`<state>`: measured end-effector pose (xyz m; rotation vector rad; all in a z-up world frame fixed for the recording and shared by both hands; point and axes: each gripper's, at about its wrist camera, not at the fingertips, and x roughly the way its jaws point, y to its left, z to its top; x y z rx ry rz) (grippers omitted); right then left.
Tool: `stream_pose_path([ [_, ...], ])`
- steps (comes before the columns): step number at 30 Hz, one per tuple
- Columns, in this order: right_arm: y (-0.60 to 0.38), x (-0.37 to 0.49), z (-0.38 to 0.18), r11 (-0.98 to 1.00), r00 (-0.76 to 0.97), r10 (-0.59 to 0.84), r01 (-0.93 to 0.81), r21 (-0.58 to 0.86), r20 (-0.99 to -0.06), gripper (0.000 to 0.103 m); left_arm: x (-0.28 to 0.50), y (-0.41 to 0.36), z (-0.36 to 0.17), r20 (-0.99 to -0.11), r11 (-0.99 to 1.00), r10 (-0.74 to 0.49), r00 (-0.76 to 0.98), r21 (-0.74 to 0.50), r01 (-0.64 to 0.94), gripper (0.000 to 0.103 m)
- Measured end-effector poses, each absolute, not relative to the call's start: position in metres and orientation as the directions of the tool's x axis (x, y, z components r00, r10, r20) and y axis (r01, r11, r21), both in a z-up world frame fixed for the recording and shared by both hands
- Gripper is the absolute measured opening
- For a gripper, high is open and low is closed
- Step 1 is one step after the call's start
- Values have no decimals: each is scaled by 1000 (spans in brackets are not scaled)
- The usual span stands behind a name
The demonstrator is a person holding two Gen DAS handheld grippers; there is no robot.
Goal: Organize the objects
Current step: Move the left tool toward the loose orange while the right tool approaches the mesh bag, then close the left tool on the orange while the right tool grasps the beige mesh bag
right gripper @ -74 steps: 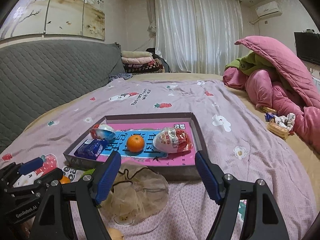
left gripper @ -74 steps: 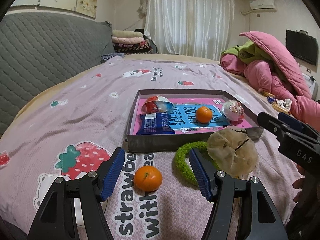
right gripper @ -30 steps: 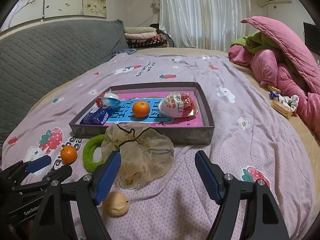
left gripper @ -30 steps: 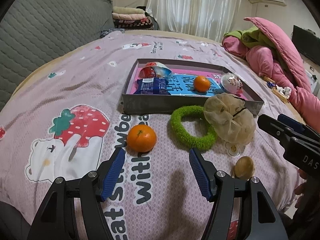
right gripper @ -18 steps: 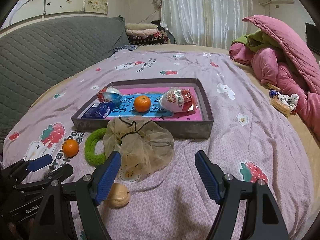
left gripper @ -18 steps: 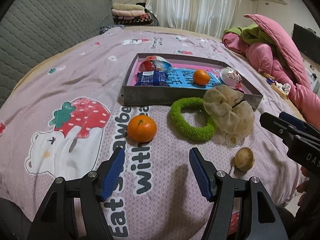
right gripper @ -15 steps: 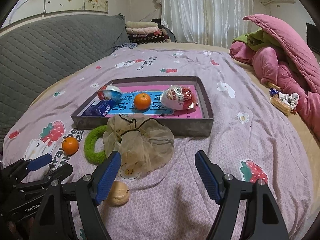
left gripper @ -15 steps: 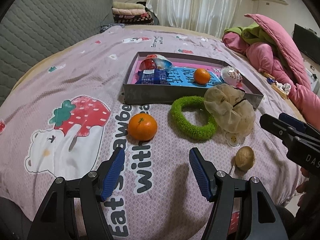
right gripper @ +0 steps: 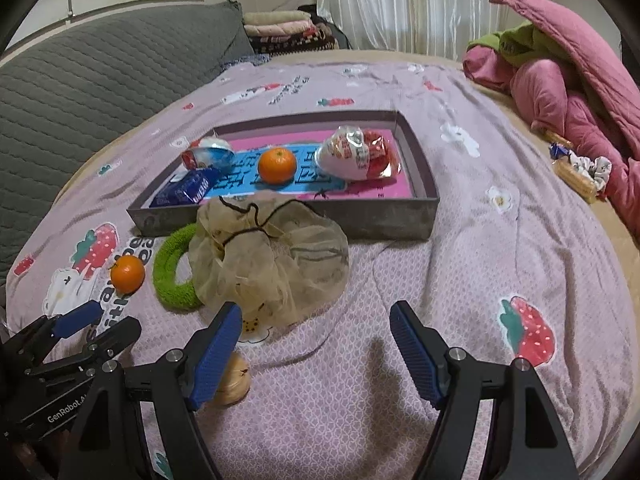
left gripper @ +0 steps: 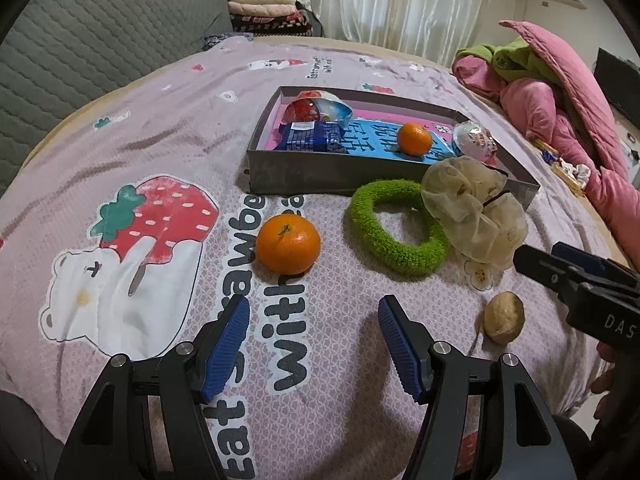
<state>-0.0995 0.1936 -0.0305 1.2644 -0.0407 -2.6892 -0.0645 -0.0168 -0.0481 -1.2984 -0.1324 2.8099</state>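
Note:
A grey tray [left gripper: 340,174] [right gripper: 360,216] lies on the pink bedspread and holds a tangerine [left gripper: 414,139] [right gripper: 277,165], a blue snack packet [left gripper: 310,136] [right gripper: 188,190] and two wrapped toy eggs [left gripper: 320,106] [right gripper: 356,154]. In front of it lie a loose tangerine [left gripper: 288,244] [right gripper: 127,274], a green fuzzy ring [left gripper: 394,228] [right gripper: 172,268], a beige mesh pouch [left gripper: 476,216] [right gripper: 268,260] and a walnut [left gripper: 503,317] [right gripper: 234,382]. My left gripper [left gripper: 314,316] is open, just short of the loose tangerine. My right gripper [right gripper: 316,320] is open, with its left finger beside the walnut.
A pile of pink and green bedding [left gripper: 560,92] [right gripper: 568,68] lies at the right. A grey quilted headboard [right gripper: 100,84] runs along the left. Small wrapped items [right gripper: 580,172] sit near the bed's right edge. Folded cloths [right gripper: 288,30] are stacked at the back.
Both views have tipped slightly downward over the last second. The objects sit a little higher in each view; none of them has moved on the bed.

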Motion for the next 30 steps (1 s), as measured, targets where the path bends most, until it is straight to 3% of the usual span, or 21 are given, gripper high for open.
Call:
stream_pose_path([
  [26, 169, -139, -54, -981, -609, -112, 194, -11, -785, 75, -105, -39, -55, -767, -976, 130, -629, -209, 53, 69],
  [30, 168, -141, -54, -978, -621, -115, 207, -21, -775, 61, -110, -40, -57, -767, -976, 127, -629, -209, 58, 69],
])
